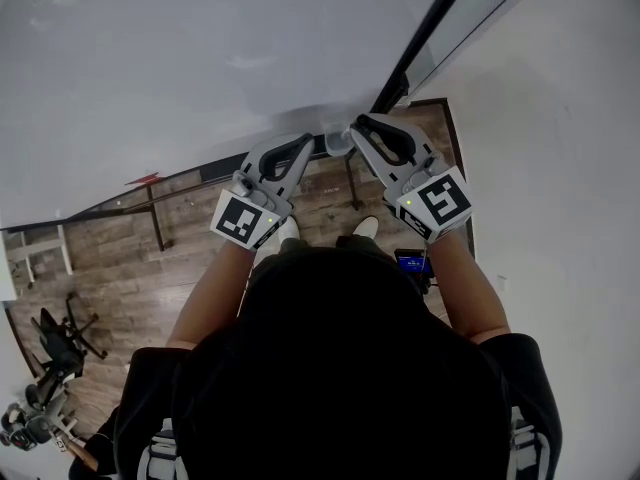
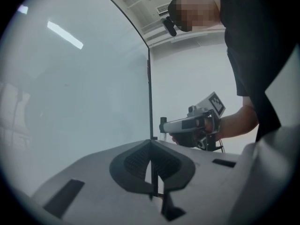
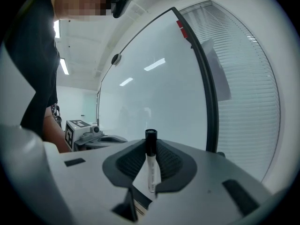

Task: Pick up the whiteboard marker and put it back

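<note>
A white whiteboard marker (image 3: pixel 151 165) with a black cap stands upright between the jaws of my right gripper (image 3: pixel 150 146), which is shut on it. In the head view my right gripper (image 1: pixel 357 133) is close to the whiteboard (image 1: pixel 200 58), near its black right frame (image 1: pixel 420 38). My left gripper (image 1: pixel 305 148) is just to its left, pointing at the board. Seen from the left gripper view, the right gripper (image 2: pixel 163 124) holds the marker (image 2: pixel 162 136) level beside the board's edge. The left gripper (image 2: pixel 150 146) has its jaws together with nothing between them.
The whiteboard's stand legs (image 1: pixel 155 218) rest on a wooden floor (image 1: pixel 120 258). An office chair (image 1: pixel 60 338) is at the lower left. A window with blinds (image 3: pixel 248 78) lies right of the board. A white wall (image 1: pixel 560 168) runs along the right.
</note>
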